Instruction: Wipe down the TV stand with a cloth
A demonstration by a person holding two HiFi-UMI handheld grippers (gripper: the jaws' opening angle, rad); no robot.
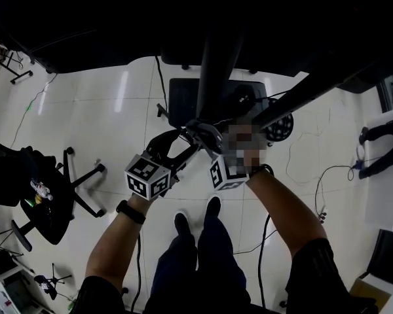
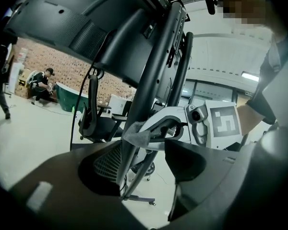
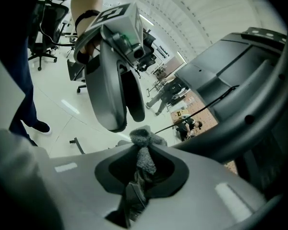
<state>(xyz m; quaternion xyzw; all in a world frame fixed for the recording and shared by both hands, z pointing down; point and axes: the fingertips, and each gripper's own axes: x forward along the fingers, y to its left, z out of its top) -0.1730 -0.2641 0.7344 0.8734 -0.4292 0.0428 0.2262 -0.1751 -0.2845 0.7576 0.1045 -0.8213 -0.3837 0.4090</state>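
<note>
Plainly, the right gripper (image 3: pixel 144 153) has its jaws pressed together on a grey cloth (image 3: pixel 145 137), with only a small tuft standing out past the tips. With so little fabric ahead of the jaws, I judge the hard tips may scrape the TV stand's column (image 2: pixel 151 85) instead of wiping it. The cloth may also drag out of the pinch if it catches.

The left gripper (image 2: pixel 144 158) has its 2 jaws spread, with that dark column between them, nearer the left jaw; whether they touch I cannot tell. Just ahead of these jaws the right gripper brings the cloth to the column, so the 2 tools could knock together on a stroke.

Further out, the left forearm (image 1: pixel 114 244) and right forearm (image 1: pixel 285 208) reach forward and down, wrists close together, above the white floor (image 1: pixel 98 110).
</note>
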